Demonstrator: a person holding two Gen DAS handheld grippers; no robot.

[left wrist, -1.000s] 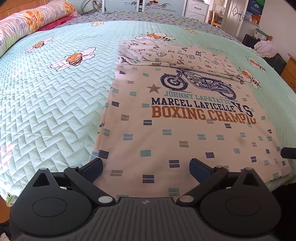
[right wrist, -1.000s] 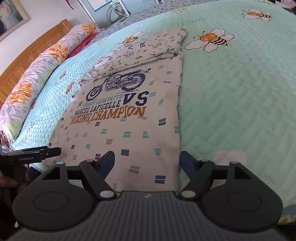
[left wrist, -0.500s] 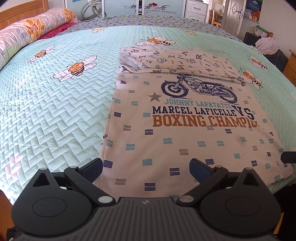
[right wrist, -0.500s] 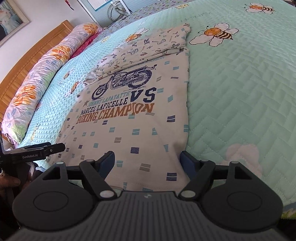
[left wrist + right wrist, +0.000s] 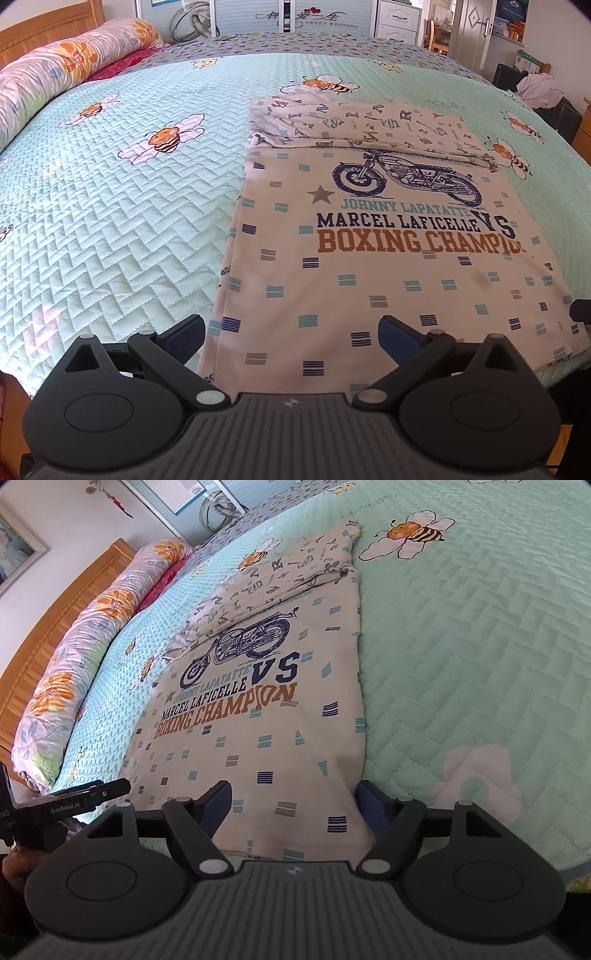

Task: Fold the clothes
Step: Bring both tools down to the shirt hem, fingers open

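Note:
A cream T-shirt (image 5: 369,258) with a motorcycle print and "BOXING CHAMPION" lettering lies flat on the bed, its upper part folded down over the chest. My left gripper (image 5: 291,332) is open just above the hem near the shirt's left corner. My right gripper (image 5: 293,801) hovers over the hem's right corner of the same shirt (image 5: 258,720). Its jaws are closing, the cloth lies between them, and the pads do not press on it. The left gripper (image 5: 74,801) also shows at the left edge of the right wrist view.
A mint quilt (image 5: 110,221) with bee prints covers the bed. A floral bolster (image 5: 55,74) lies along the wooden headboard (image 5: 55,627). Drawers (image 5: 399,22) and a pile of clothes (image 5: 539,90) stand beyond the far side.
Both views have tipped slightly, and the right one has rolled a little. The right jaws stand slightly narrower than before. The shirt lies as it did.

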